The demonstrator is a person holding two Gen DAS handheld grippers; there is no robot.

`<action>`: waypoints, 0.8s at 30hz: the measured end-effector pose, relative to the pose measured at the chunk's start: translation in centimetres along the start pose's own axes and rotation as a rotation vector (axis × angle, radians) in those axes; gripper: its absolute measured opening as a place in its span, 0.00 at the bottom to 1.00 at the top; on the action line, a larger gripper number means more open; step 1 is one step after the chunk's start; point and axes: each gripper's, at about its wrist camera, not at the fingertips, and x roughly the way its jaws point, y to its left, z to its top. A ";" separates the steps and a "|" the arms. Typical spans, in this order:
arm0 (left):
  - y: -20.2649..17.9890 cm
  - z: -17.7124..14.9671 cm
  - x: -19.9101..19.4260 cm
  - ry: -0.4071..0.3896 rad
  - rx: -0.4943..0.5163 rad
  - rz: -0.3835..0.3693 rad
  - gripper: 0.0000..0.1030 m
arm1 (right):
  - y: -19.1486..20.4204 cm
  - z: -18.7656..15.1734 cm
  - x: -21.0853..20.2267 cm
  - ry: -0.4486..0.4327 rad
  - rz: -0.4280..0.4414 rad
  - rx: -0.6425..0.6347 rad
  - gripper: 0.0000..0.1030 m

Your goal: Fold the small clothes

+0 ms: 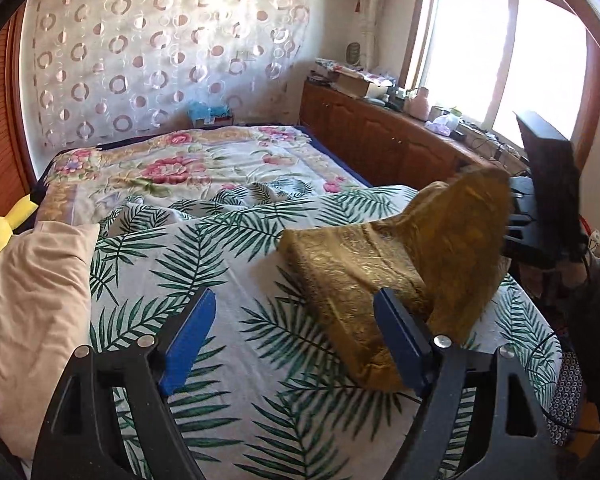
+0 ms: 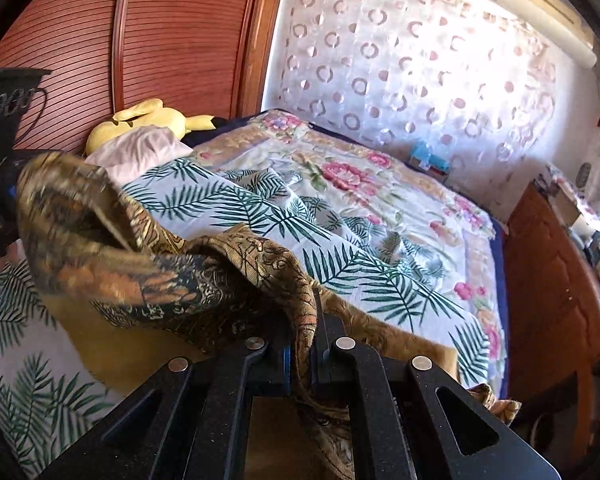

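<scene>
While apparently lifted, gold cloth (image 2: 228, 276) between right tool (image 2: 300, 360) fingers.

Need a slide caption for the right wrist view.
Right gripper shut on brown patterned cloth, lifting it over the bed.

The right tongs (image 2: 298, 364) pinch the lifted golden patterned cloth (image 2: 160, 264) above the leaf-print bedsheet (image 2: 360, 276).

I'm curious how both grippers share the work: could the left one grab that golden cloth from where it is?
Probably yes. The left gripper is open, and the golden cloth lies just past its right finger, with nothing between. The right gripper holds one edge up.
</scene>
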 end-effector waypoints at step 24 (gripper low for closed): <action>-3.1 2.4 5.9 0.090 0.090 -0.083 0.79 | -5.2 -1.9 -4.8 -0.002 -0.095 0.241 0.46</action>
